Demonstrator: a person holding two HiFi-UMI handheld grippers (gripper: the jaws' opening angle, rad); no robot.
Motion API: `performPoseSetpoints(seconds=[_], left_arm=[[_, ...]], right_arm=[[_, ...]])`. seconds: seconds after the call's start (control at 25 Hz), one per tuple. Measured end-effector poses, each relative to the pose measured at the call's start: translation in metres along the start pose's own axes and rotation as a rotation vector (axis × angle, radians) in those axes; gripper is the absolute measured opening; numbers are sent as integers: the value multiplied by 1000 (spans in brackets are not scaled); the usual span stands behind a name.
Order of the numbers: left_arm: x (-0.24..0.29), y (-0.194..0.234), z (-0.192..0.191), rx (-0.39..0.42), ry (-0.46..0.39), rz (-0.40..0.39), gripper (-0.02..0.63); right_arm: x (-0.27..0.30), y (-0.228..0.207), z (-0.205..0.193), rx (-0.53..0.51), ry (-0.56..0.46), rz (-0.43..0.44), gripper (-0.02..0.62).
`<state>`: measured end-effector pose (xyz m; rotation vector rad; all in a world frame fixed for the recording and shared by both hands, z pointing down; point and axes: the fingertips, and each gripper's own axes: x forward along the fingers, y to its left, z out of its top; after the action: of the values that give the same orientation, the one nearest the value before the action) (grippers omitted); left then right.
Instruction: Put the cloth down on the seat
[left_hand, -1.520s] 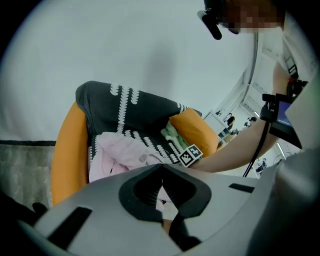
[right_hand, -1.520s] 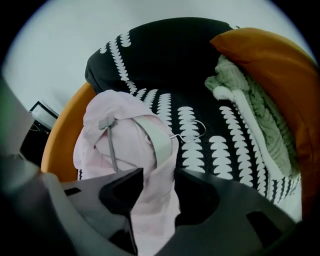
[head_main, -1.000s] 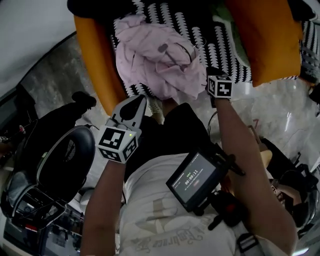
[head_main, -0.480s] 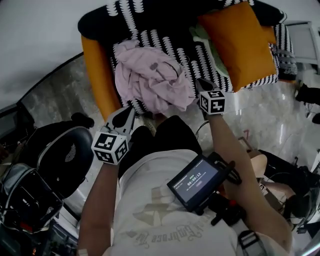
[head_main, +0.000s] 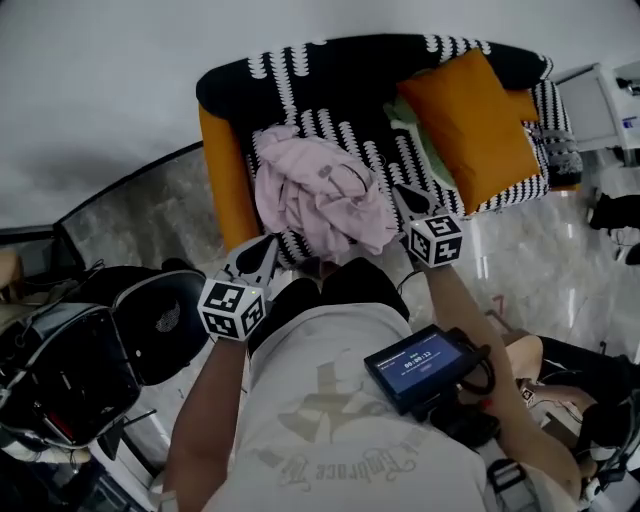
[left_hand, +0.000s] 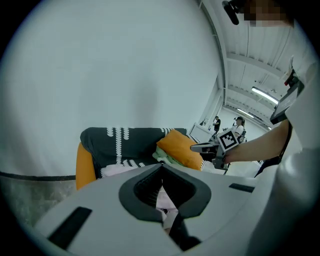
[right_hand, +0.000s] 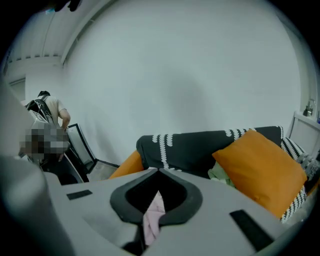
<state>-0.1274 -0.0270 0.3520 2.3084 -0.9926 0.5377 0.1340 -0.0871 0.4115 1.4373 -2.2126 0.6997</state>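
The pink cloth (head_main: 315, 195) lies crumpled on the black-and-white patterned seat (head_main: 375, 140) of the orange sofa. My left gripper (head_main: 270, 246) hovers at the sofa's front edge, just below the cloth's left side, with its jaws together and nothing between them. Beside the cloth's right edge my right gripper (head_main: 398, 190) is also shut and empty. In the left gripper view the jaw tips (left_hand: 161, 166) meet, and the cloth (left_hand: 117, 170) shows beyond them. A strip of pink cloth (right_hand: 154, 212) shows through the gap behind the right gripper's (right_hand: 158, 171) tips.
An orange cushion (head_main: 470, 115) and a pale green cloth (head_main: 420, 140) fill the seat's right half. A black office chair (head_main: 150, 320) and equipment stand at my left on the marble floor. A screen device (head_main: 425, 362) hangs at my chest. A person (right_hand: 50, 112) stands far off.
Both grippers have drawn up and back from the cloth towards my body. The cloth stays in its heap on the seat. The head view now takes in the whole sofa.
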Motion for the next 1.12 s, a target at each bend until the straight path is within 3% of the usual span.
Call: performPoseSetpoints(seconds=[0.2, 0.4, 0.64, 0.84, 1.12], left_arm=[[-8, 14, 20, 13, -34, 5, 12], [-35, -2, 61, 40, -68, 11, 12], [-72, -5, 55, 35, -122, -16, 12], [-91, 16, 46, 29, -106, -35, 12], [-26, 1, 72, 62, -108, -98, 12]], right_arm=[[-8, 25, 53, -26, -104, 57, 15], [-51, 56, 109, -54, -192, 132, 15], [-83, 113, 112, -87, -217, 165, 15], [-76, 153, 111, -83, -206, 179, 15], [-69, 106, 117, -74, -214, 146, 15]])
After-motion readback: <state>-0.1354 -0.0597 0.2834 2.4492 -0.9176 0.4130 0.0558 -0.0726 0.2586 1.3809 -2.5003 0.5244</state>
